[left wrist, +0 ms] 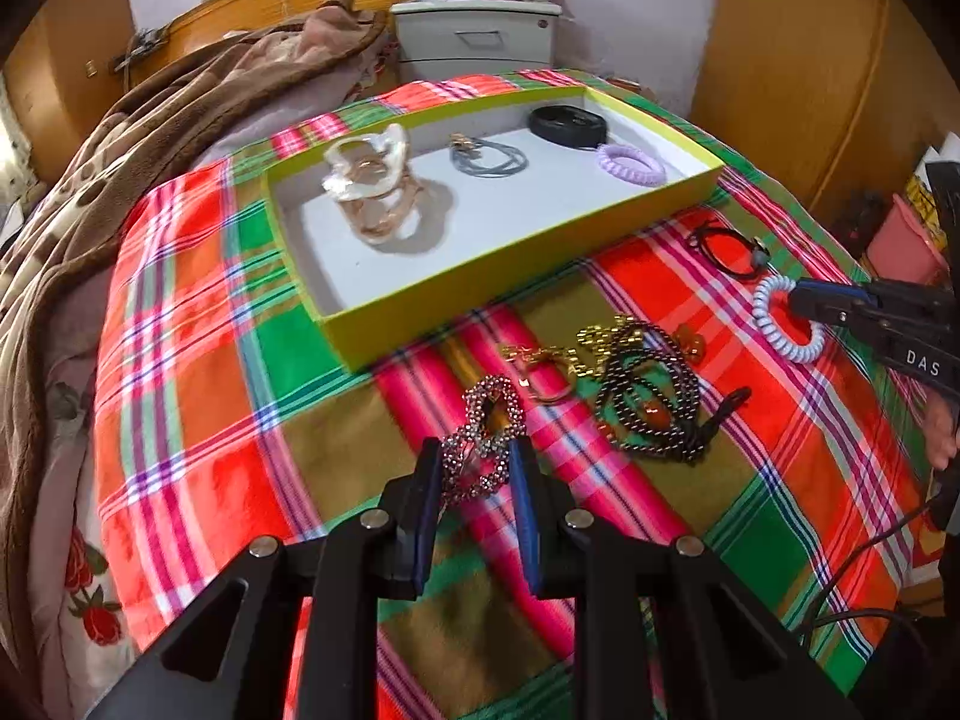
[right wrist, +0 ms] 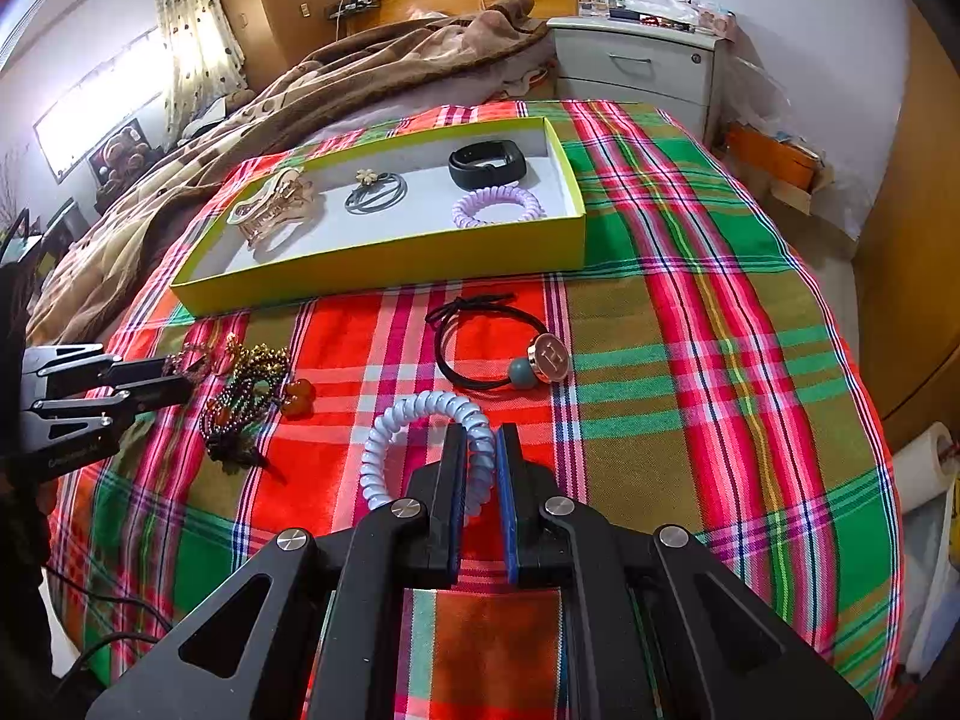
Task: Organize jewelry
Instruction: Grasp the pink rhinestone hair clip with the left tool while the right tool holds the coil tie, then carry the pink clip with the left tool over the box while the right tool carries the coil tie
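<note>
A yellow-green tray (left wrist: pixel 420 324) (right wrist: pixel 384 276) on the plaid cloth holds a clear hair claw (left wrist: pixel 375 192) (right wrist: pixel 273 207), a grey hair tie (left wrist: pixel 489 157) (right wrist: pixel 376 192), a black band (left wrist: pixel 567 125) (right wrist: pixel 487 165) and a purple coil tie (left wrist: pixel 631 163) (right wrist: pixel 498 206). My left gripper (left wrist: pixel 477 456) (right wrist: pixel 174 381) is shut on a sparkly beaded bracelet (left wrist: pixel 489 420). My right gripper (right wrist: pixel 480 450) (left wrist: pixel 801 306) is shut on a pale blue coil hair tie (right wrist: pixel 414 414) (left wrist: pixel 774 324). A dark bead necklace with gold chain (left wrist: pixel 648 396) (right wrist: pixel 246 396) lies between them.
A black hair tie with a round charm (right wrist: pixel 498 348) (left wrist: pixel 729 252) lies in front of the tray. A brown blanket (left wrist: pixel 120 180) (right wrist: pixel 336 78) is heaped at the far left. A grey nightstand (left wrist: pixel 474 36) (right wrist: pixel 636 66) stands behind the bed.
</note>
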`<state>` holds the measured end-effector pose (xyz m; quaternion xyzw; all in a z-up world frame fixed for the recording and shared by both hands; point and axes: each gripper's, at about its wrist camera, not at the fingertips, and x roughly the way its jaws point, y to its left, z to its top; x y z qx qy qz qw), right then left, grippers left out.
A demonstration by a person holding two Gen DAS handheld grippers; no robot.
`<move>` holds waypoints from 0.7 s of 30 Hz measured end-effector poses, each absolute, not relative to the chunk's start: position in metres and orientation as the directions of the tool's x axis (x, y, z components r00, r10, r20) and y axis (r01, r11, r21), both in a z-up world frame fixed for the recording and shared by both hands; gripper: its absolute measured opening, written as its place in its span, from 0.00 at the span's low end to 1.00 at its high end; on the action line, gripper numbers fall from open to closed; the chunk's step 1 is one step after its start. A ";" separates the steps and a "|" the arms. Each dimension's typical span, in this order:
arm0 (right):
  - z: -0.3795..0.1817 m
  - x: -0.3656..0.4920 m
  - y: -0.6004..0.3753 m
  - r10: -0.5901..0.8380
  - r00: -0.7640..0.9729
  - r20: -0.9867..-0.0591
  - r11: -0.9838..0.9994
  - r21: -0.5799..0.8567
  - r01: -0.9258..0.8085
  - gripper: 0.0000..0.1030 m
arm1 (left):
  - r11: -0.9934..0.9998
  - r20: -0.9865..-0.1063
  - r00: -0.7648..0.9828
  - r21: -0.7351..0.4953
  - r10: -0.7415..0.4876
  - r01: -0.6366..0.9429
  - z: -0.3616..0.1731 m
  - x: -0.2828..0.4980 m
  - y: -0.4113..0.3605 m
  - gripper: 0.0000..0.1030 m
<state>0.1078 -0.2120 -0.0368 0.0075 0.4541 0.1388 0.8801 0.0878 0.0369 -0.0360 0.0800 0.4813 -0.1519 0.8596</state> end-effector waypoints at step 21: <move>-0.006 0.110 -0.204 0.294 0.601 -0.743 0.949 0.155 -0.273 0.10 | 0.971 -0.789 0.586 -0.057 -0.187 0.233 0.006 0.080 0.065 0.23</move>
